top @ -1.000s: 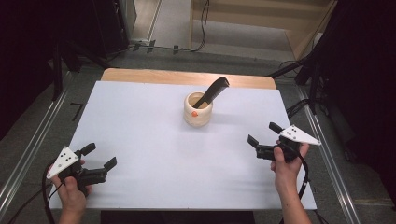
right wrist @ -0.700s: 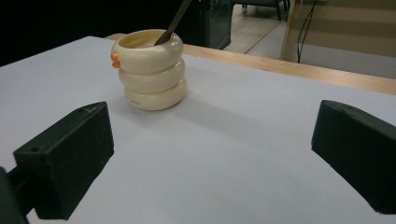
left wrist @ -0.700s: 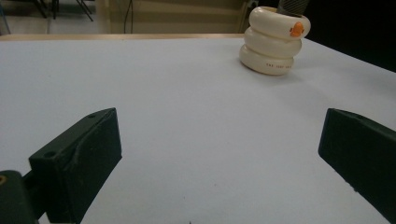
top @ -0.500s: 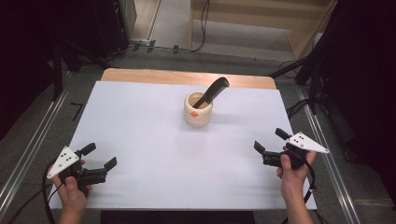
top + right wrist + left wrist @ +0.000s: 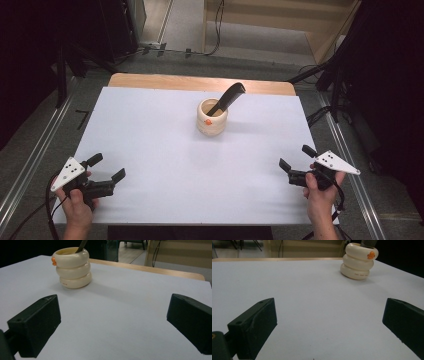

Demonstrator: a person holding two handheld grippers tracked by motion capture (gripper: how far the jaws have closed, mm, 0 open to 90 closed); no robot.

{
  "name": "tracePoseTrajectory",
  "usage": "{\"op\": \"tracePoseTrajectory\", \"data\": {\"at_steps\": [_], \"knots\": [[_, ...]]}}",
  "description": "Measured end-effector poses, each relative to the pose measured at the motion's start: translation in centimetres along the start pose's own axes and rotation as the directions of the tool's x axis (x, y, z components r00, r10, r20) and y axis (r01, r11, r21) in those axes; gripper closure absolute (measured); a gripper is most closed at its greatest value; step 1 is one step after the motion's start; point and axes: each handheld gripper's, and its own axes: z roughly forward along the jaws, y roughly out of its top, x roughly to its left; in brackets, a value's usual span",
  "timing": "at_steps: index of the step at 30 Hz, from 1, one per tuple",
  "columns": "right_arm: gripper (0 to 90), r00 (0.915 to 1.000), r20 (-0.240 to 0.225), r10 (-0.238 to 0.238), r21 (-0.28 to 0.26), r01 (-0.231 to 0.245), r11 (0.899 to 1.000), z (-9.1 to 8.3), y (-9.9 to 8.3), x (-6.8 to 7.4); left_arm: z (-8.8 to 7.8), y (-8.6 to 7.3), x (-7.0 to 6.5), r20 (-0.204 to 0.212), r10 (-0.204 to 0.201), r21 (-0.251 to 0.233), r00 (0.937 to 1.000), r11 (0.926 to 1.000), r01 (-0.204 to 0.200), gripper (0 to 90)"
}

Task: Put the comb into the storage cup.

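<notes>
A cream ribbed holder (image 5: 211,118) with a small orange mark stands upright near the back middle of the white table (image 5: 150,130). A black-handled utensil (image 5: 229,97) leans out of it to the right. The holder also appears far ahead in the left gripper view (image 5: 359,261) and the right gripper view (image 5: 72,267). My left gripper (image 5: 106,168) rests low at the front left, open, with nothing between its jaws. At the front right my right gripper (image 5: 297,158) is open too, jaws wide and empty. Both point toward the holder from well short of it.
A strip of bare wood (image 5: 200,82) runs along the table's far edge. Metal rails (image 5: 30,165) flank both sides, and cables (image 5: 320,112) lie on the floor to the right. Dark stands and a wooden frame sit behind the table.
My right gripper has drawn back toward the front right edge and dropped lower. The left gripper and the holder have stayed put.
</notes>
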Motion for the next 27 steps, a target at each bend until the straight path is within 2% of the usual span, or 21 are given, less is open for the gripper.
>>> {"op": "tracePoseTrajectory", "data": {"at_steps": [10,17,27], "knots": [[0.0,1.0,0.005,-0.003,-0.005,0.003,1.0,-1.1,-1.5,-0.6,0.0,0.0,0.0,0.0,0.0,0.0,1.0,1.0,0.0,0.0],[0.0,0.9997,0.026,0.004,-0.006,-0.004,1.0,-1.7,-2.5,-1.0,0.0,0.0,0.0,-0.002,0.0,0.0,1.0,1.0,0.0,0.0],[0.0,0.9985,0.053,0.011,-0.024,-0.01,1.0,-2.6,-4.3,-2.4,0.0,0.0,-0.1,-0.007,0.001,0.002,1.0,1.0,-0.001,0.0]]}}
